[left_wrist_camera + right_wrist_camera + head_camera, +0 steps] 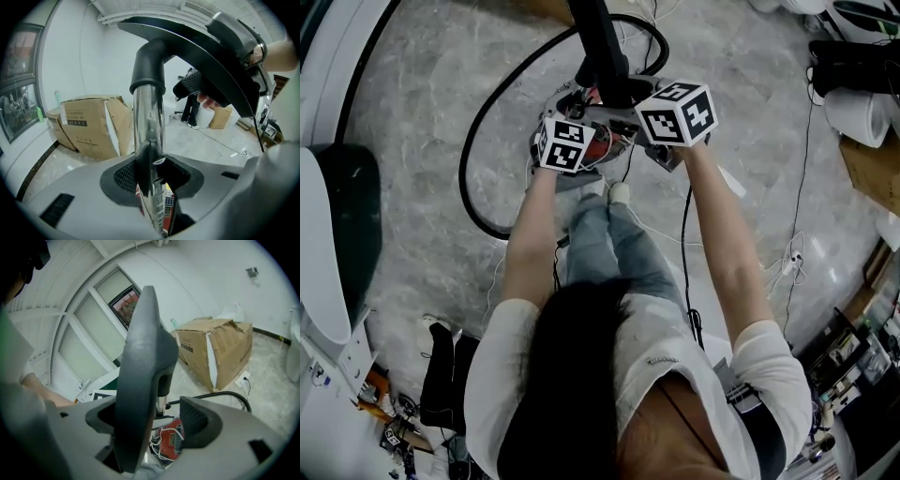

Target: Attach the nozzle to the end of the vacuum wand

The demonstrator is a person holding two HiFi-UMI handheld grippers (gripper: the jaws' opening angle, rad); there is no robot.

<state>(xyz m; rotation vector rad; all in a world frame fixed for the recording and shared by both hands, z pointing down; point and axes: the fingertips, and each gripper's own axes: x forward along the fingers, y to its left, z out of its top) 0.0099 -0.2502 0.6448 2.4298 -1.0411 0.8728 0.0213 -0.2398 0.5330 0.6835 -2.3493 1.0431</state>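
Claws, two: left claw (pixel 152 180) is clamped on one chrome vacuum wand (pixel 149 122); right claw (pixel 154 420) is held apart around one dark-grey plastic nozzle (pixel 143 357).

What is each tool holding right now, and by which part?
Left tool grips the wand by its chrome tube. Right tool holds nothing: its jaws stand open around the nozzle.

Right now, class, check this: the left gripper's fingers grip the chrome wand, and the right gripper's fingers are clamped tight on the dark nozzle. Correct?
One part is wrong. The left gripper does grip the chrome wand, but the right gripper is not clamped: the right gripper view shows its fingers spread, with the dark nozzle between them and a clear gap beside it.
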